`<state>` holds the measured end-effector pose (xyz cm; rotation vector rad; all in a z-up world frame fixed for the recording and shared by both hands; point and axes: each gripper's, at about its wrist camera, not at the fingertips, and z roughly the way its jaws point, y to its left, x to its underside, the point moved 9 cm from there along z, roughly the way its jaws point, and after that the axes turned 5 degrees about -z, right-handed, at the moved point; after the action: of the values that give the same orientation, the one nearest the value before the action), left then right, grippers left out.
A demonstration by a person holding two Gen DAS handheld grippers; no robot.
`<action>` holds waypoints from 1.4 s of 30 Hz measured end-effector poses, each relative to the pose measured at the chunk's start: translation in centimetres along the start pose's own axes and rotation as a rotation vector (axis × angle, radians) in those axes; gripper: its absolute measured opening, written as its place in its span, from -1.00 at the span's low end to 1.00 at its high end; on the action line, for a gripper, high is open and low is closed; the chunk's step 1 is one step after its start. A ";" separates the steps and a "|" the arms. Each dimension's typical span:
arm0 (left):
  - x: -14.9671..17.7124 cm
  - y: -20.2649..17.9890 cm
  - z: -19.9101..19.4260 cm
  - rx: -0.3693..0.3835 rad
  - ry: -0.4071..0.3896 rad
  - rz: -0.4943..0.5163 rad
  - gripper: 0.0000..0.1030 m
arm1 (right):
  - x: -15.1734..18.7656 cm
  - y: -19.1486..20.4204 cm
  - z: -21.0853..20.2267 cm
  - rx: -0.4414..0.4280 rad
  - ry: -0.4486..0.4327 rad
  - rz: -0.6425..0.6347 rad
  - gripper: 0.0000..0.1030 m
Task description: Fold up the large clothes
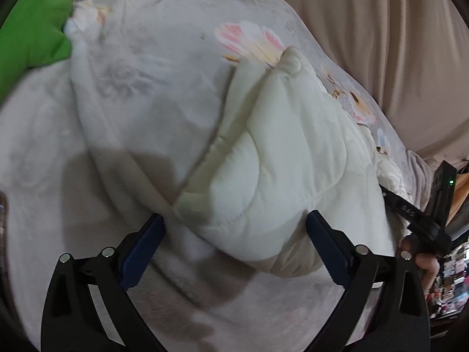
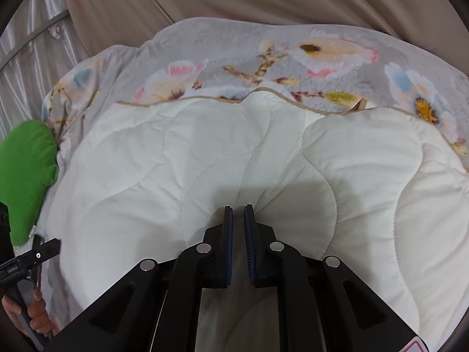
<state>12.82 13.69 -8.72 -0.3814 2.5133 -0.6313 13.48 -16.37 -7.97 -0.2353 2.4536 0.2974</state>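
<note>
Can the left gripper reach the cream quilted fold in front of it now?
Probably yes: the left gripper is open, and the cream quilted fold bulges between its fingers with nothing in between.

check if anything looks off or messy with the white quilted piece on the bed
Nothing is damaged or spilled. The white quilted piece is bunched unevenly: one end sticks up as a rumpled tongue over the floral blanket. The right gripper has its jaws nearly closed on a pinch of it; the left gripper is open.
</note>
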 end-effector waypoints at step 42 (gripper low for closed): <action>7.2 -32.7 -5.9 0.404 -0.132 0.710 -0.62 | 12.2 -2.7 -11.3 -0.229 -0.090 0.176 -0.90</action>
<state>8.23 -14.85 9.25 0.5730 2.1082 -0.7503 -1.92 -23.12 -7.40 -0.0998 2.3533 0.6530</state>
